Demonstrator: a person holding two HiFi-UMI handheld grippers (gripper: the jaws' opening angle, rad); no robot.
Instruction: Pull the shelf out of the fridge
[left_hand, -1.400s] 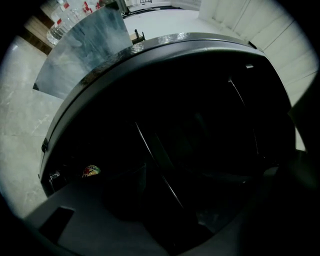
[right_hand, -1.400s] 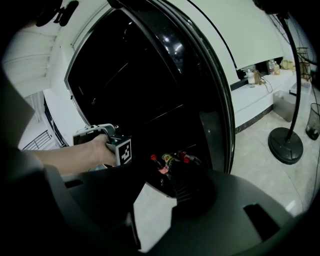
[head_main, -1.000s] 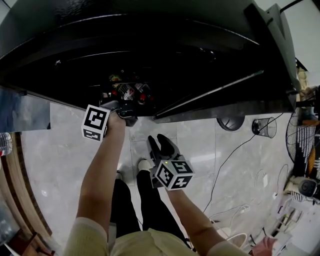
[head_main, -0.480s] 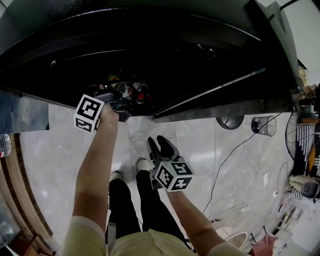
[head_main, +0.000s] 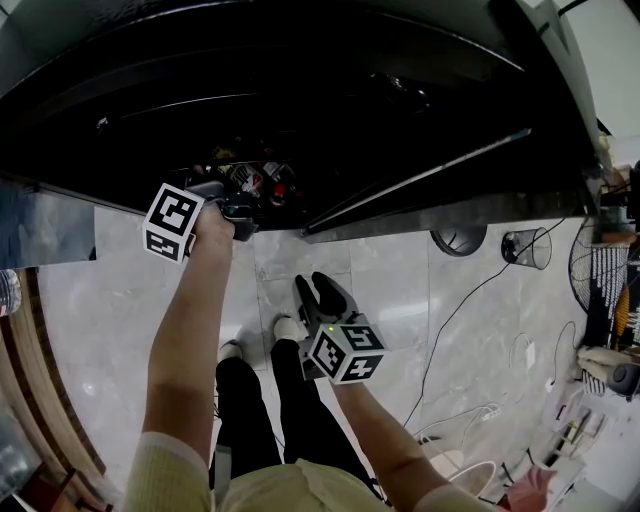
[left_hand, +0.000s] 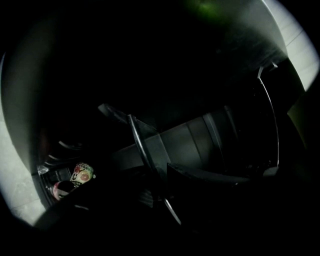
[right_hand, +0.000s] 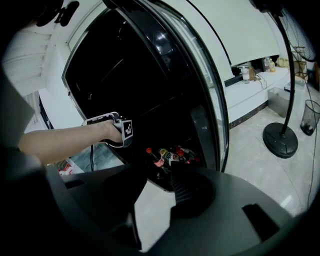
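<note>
Left gripper (head_main: 238, 207), upper left of the head view: the fingers reach into the dark open fridge (head_main: 330, 90). In the left gripper view they show only as black shapes along the lower edge, one on each side of the thin front rim of the shelf (left_hand: 143, 152). The rim runs diagonally down through the centre of the frame. The gap is narrow, but the dark hides whether the pads actually press on the rim. At lower left of that view, beside the shelf, stands a cup with a fruit print (left_hand: 82, 173).

Right gripper (head_main: 321, 297), centre of the head view: the fingers (head_main: 336, 293) are spread wide and hold nothing, and they hang over the pale tiled floor (head_main: 130, 300) in front of the fridge. In the right gripper view, bare floor shows through the gap between the two grey jaws.

Surroundings: bottles (right_hand: 167, 155) with red caps lie low in the fridge, just under the left gripper. The glass door (right_hand: 200, 80) stands open at the right of the right gripper view. A fan stand (right_hand: 280, 140) and a wire wastebasket (right_hand: 311, 116) sit on the floor at far right, well apart from both grippers.
</note>
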